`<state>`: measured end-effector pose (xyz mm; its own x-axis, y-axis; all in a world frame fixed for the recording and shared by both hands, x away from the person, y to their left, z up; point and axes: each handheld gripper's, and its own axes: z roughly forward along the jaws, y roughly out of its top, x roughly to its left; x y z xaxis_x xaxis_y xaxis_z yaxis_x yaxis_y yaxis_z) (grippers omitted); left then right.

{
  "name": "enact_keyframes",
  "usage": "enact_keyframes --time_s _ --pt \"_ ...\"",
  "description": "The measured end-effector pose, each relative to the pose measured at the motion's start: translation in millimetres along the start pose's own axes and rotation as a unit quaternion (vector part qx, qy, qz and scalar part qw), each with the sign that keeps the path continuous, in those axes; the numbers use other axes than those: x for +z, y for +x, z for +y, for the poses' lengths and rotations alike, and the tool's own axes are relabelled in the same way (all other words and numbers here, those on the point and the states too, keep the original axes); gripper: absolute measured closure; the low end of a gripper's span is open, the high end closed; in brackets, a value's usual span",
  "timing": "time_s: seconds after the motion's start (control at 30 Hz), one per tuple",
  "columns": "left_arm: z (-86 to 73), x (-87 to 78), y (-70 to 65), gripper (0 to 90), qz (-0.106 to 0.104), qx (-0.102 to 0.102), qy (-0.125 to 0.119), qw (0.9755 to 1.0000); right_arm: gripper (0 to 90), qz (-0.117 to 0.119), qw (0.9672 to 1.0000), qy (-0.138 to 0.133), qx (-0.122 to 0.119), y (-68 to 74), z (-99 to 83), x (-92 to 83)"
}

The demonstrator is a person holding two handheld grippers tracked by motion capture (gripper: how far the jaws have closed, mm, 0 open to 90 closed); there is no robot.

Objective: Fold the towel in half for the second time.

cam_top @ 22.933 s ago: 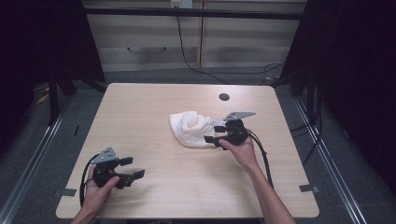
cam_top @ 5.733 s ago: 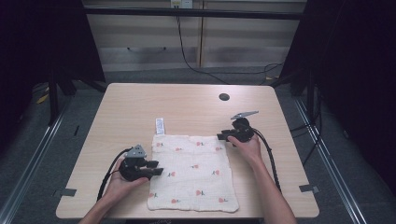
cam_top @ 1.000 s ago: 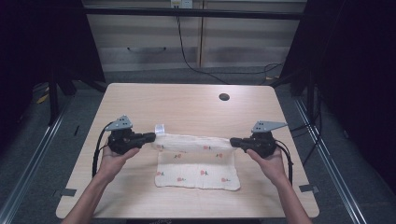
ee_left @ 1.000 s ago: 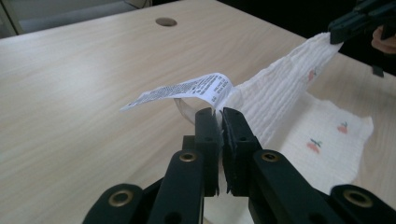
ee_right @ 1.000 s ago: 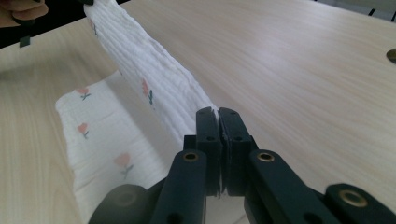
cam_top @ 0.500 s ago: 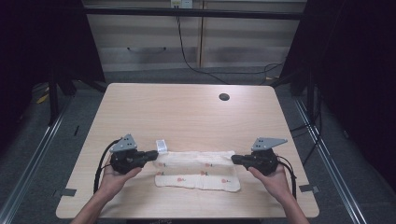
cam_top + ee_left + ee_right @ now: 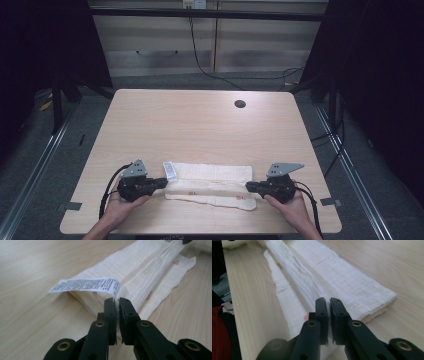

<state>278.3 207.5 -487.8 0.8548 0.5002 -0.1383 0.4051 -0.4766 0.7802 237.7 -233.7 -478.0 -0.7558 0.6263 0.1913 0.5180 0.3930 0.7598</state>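
Note:
A white cloth (image 7: pixel 210 185) with small red marks lies folded into a long narrow strip near the table's front edge. Its printed label (image 7: pixel 170 170) sticks out at the left end. My left gripper (image 7: pixel 164 183) rests low at that end, shut on the cloth's edge (image 7: pixel 130 290) just below the label (image 7: pixel 87 285). My right gripper (image 7: pixel 248 186) sits at the strip's right end. Its jaws have just been opening and stand a slim gap apart (image 7: pixel 327 301), with the cloth's folded layers (image 7: pixel 337 277) lying under and between the tips, no longer pinched.
The light wooden table (image 7: pixel 200 125) has a round cable hole (image 7: pixel 240 104) at the back right. Black frame posts and a dark floor surround it. Cables trail from both grippers toward the front edge.
Both hands came down and toward the front edge, carrying the cloth's lifted edge over the rest. The cloth went from hanging stretched between the grippers to a flat folded strip.

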Motion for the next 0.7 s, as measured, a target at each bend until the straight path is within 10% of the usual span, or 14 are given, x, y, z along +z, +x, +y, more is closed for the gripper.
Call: enact_keyframes --time_s 0.13,0.7 --pt "-5.0 4.0 -5.8 80.3 -0.001 0.006 0.025 0.9997 78.6 -0.003 0.9998 0.018 0.002 1.9 -10.2 -0.8" --pt "3.7 -24.8 10.9 61.8 0.029 -0.029 -0.046 0.9981 64.8 -0.023 0.9994 -0.010 0.024 -2.7 -8.0 -17.5"
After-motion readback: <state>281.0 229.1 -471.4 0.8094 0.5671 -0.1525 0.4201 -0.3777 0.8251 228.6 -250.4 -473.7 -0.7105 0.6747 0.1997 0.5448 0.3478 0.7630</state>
